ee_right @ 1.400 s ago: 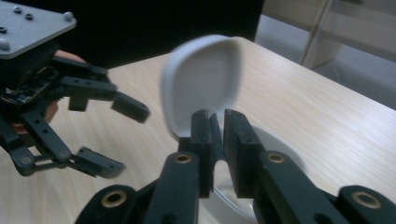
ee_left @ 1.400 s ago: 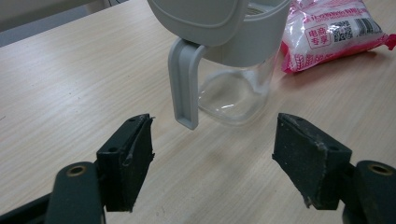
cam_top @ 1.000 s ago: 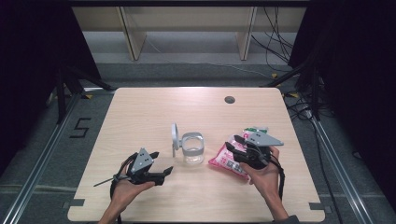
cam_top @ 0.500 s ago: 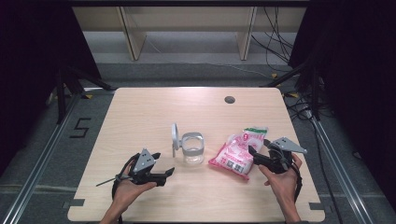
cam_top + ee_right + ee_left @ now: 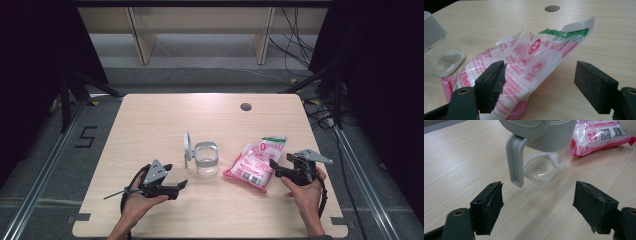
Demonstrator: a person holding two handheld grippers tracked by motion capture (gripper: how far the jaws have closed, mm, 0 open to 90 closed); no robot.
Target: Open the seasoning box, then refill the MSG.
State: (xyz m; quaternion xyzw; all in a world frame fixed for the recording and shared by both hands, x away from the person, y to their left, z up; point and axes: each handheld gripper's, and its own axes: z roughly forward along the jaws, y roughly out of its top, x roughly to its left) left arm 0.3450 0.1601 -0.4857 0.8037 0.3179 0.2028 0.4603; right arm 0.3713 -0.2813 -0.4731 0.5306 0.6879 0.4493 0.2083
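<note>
A clear glass jar (image 5: 206,159) with a grey collar stands mid-table, its hinged grey lid (image 5: 187,149) flipped open on its left. A pink and white plastic bag (image 5: 256,162) lies flat to the jar's right. My left gripper (image 5: 176,177) rests open near the front edge, aimed at the jar (image 5: 546,170), whose lid clasp (image 5: 515,160) hangs ahead of the gripper (image 5: 537,200). My right gripper (image 5: 275,169) sits at the bag's right end. Its jaws have just been opening and stand open (image 5: 540,82), the bag (image 5: 524,65) lying loose ahead, not pressed.
A round cable hole (image 5: 245,106) sits at the table's far right. Wooden shelving (image 5: 200,30) stands beyond the far edge, with cables (image 5: 295,45) on the floor to the right. A "5" mark (image 5: 86,136) lies on the floor at the left.
My right gripper has let go of the bag, opened wide and drawn back to the right and down. The bag now lies flat on the table. The left gripper has stayed put.
</note>
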